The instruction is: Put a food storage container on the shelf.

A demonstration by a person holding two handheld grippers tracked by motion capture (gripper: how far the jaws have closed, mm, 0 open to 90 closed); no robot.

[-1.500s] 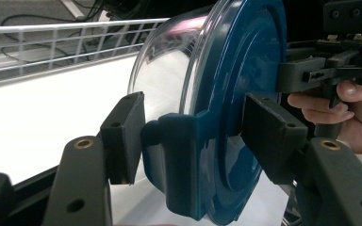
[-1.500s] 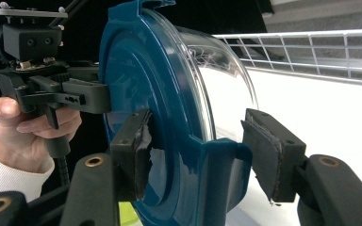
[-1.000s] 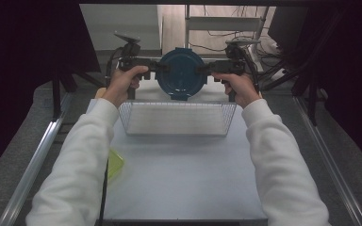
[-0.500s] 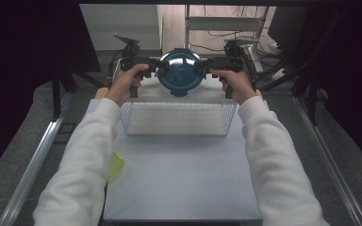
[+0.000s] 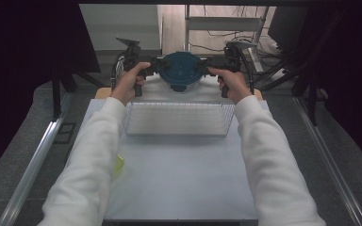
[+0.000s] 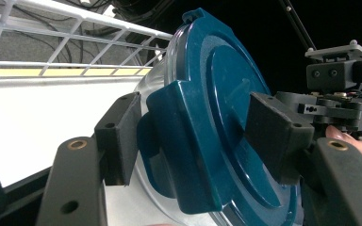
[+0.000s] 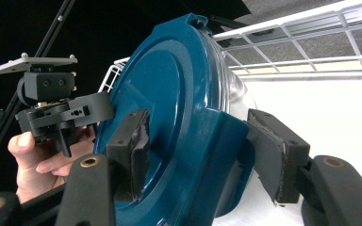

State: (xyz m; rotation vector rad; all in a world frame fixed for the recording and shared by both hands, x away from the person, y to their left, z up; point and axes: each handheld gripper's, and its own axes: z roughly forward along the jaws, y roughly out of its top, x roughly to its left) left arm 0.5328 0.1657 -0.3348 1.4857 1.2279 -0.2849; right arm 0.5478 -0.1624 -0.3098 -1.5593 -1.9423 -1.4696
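Container (image 5: pixel 181 75): round, clear-walled, with a dark teal lid (image 6: pixel 226 117) bearing clip tabs at opposite edges. Position: upper centre of the high view, above the far rim of the white wire basket (image 5: pixel 176 118) on the counter (image 5: pixel 179 179). Left tongs (image 5: pixel 152 65) and right tongs (image 5: pixel 211 65) flank it, each clamped partway open on a lid tab.
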